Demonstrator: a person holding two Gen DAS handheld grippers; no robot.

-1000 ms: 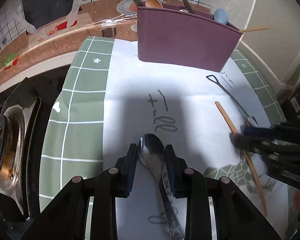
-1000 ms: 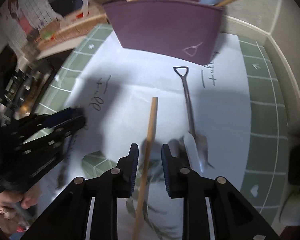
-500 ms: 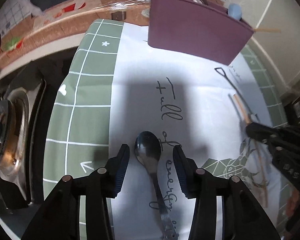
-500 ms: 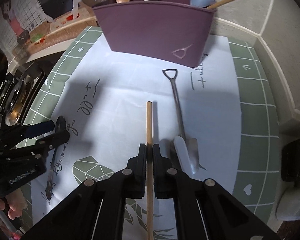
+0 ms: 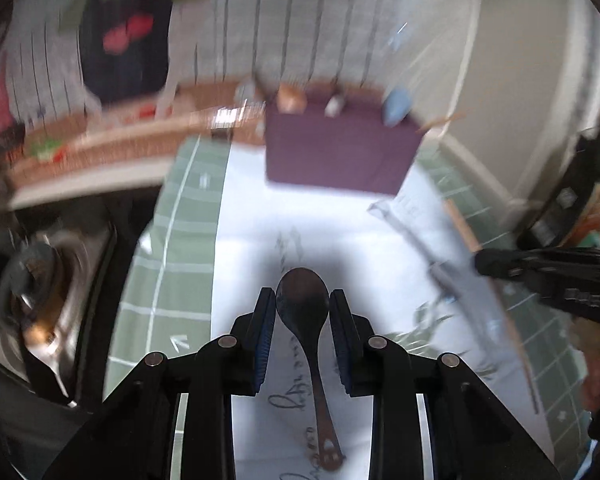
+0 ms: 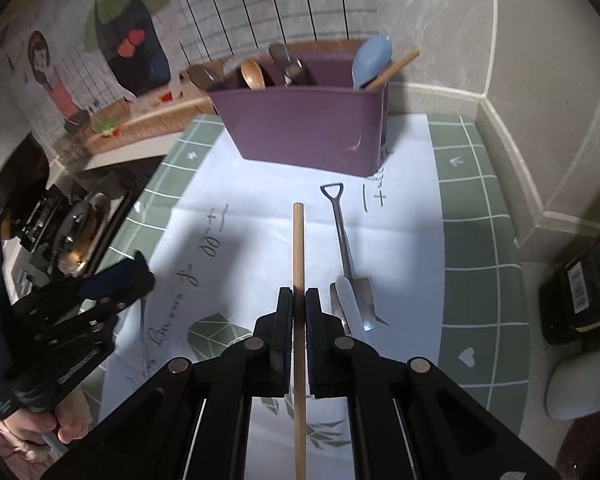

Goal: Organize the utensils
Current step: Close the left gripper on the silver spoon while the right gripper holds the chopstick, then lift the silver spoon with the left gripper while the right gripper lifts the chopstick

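Right gripper is pinched tight on the wooden chopstick, which points toward 12 o'clock at the purple caddy. Left gripper has the metal spoon bowl between its pads; looks like contact, but it's blurry, so I can't tell. I'd lift both level, then tip them handle-down into separate compartments, dodging the shovel spoon at 1 o'clock.

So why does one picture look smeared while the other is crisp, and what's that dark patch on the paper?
Left wrist view: motion blur smears the wall and purple holder, while the spoon between the fingers stays sharp. Right wrist view: sharp, with fisheye bending of the wall lines; the dark patch on the paper is a shadow.
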